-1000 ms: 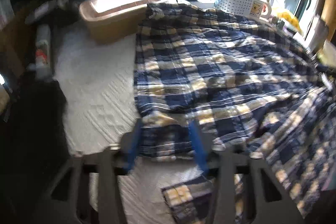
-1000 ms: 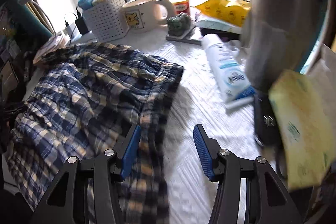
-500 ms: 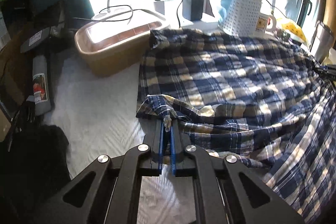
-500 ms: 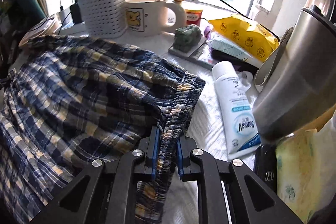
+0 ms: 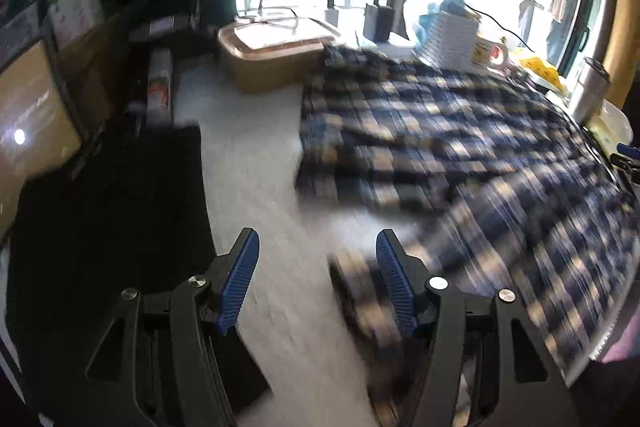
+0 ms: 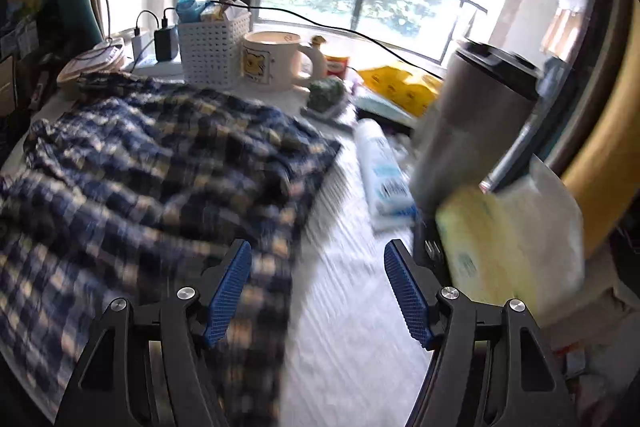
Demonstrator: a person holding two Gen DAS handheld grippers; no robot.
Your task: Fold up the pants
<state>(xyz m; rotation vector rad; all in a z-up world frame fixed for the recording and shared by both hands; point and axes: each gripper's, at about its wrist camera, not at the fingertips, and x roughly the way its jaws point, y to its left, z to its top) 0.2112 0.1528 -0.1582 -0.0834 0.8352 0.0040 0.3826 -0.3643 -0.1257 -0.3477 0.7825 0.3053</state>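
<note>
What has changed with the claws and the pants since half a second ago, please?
Both claws have just opened and let go: the left claw dropped the hem, the right claw the waistband. Both pulled back. The plaid pants lie on the white cloth; basket and mug unchanged.

Window backlight glares; motion blur; fisheye warp

left gripper (image 5: 316,259): black angular frame, blue ribbed pads, silver screws | right gripper (image 6: 318,269): built alike
</note>
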